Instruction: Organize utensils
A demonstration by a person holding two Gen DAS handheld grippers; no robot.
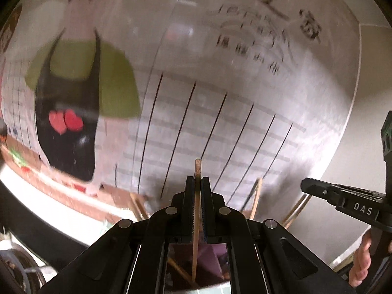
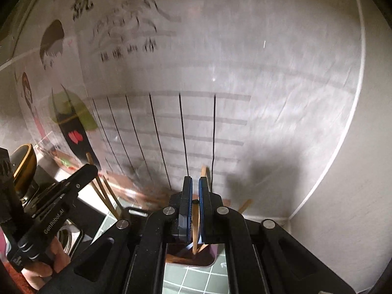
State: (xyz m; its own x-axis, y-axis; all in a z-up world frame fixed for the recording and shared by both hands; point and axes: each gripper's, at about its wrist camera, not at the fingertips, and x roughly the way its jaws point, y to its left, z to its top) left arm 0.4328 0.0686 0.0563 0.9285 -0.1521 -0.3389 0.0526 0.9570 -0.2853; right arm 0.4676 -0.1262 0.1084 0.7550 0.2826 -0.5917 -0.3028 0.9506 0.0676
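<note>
In the left wrist view my left gripper [image 1: 198, 178] is shut on a wooden chopstick [image 1: 197, 169]. The stick stands upright between the pads, its top just above the fingertips and its lower end over a purplish holder [image 1: 213, 252]. In the right wrist view my right gripper [image 2: 195, 178] is shut on another wooden chopstick [image 2: 203, 171]. That stick's lower end reaches down into the dark mouth of the white-rimmed holder [image 2: 210, 264]. Each gripper also shows from the side in the other's view: the right gripper [image 1: 306, 185] and the left gripper [image 2: 91, 169].
More loose chopsticks [image 2: 104, 191] lean up from below, and some [image 1: 256, 196] rise behind my left fingers. A poster wall [image 2: 220, 73] with cartoon figures stands close ahead. The green grid mat [image 2: 191, 279] lies underneath. A wood-rimmed round object [image 2: 24, 156] and a metal bowl [image 2: 65, 238] sit at the left. A hand [image 1: 362, 257] holds the right gripper's grip.
</note>
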